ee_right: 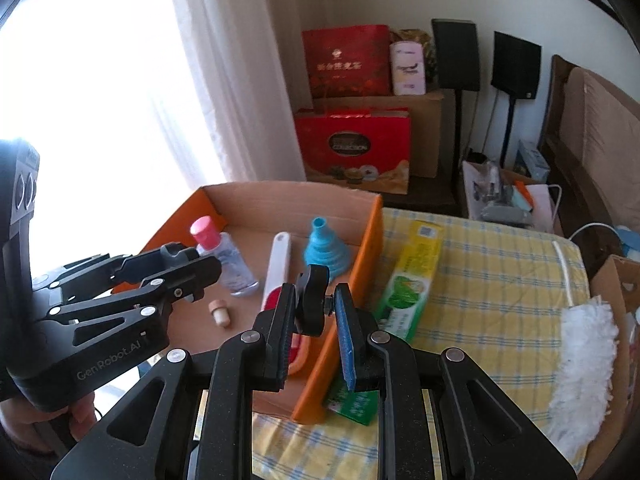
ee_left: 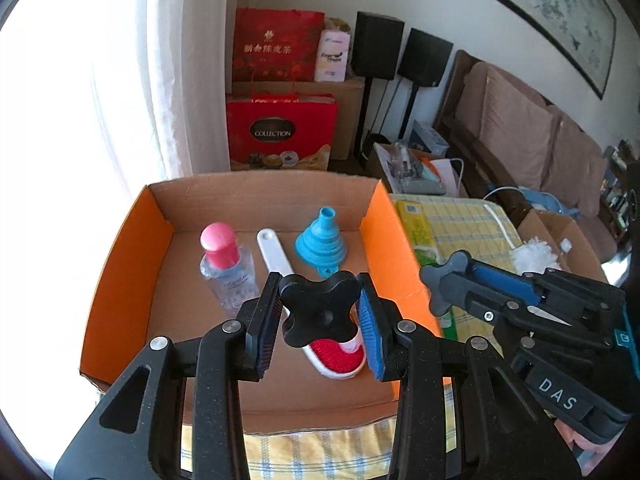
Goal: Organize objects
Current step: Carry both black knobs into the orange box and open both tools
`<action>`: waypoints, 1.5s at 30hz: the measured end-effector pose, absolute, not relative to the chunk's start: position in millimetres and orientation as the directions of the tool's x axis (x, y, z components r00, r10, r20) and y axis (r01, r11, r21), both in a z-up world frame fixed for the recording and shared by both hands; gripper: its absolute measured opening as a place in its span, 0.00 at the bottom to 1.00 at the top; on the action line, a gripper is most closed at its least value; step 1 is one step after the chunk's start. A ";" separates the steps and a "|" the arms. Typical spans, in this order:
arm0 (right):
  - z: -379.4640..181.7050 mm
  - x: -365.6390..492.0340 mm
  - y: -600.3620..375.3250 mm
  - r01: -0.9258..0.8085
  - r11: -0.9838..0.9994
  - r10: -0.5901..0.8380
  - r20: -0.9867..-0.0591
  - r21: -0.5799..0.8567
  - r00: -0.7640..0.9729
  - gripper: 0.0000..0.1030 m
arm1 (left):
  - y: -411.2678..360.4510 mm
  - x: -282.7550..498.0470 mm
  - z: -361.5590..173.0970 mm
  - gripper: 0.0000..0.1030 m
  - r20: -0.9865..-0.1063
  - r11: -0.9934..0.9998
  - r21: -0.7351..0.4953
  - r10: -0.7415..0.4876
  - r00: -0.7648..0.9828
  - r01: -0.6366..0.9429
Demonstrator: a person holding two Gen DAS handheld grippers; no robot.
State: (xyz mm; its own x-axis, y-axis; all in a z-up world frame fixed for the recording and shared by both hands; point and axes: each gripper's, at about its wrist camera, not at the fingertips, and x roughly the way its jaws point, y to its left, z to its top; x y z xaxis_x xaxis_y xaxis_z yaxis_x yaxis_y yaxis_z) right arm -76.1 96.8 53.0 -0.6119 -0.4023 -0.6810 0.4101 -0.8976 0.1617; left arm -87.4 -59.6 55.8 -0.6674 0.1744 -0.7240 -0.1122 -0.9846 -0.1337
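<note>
Both grippers, left (ee_left: 320, 312) and right (ee_right: 314, 308), clamp black knobs; left knob (ee_left: 318, 312) hides the brush (ee_left: 336, 356) middle; only the right view shows a cork (ee_right: 221, 312)

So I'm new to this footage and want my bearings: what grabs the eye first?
The orange-walled cardboard box on the yellow checked cloth, holding a pink-capped bottle, a blue funnel and a white brush with a red pad. Up close, each gripper, left and right, clamps a black knob.
</note>
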 end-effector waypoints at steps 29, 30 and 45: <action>-8.2 -89.6 33.4 0.505 -0.827 -0.487 -0.763 0.247 -0.424 0.18 | -115.1 -104.1 -0.5 0.50 -0.785 -0.985 -0.170 0.140 -0.603 -0.008; -7.1 -89.6 35.5 0.501 -0.829 -0.488 -0.760 0.250 -0.428 0.20 | -116.1 -103.7 1.2 0.51 -0.782 -0.985 -0.170 0.138 -0.608 -0.005; 25.3 -75.0 81.0 0.438 -0.878 -0.428 -0.726 0.194 -0.538 0.64 | -117.8 -87.1 23.2 0.82 -0.732 -0.989 -0.148 0.096 -0.675 0.019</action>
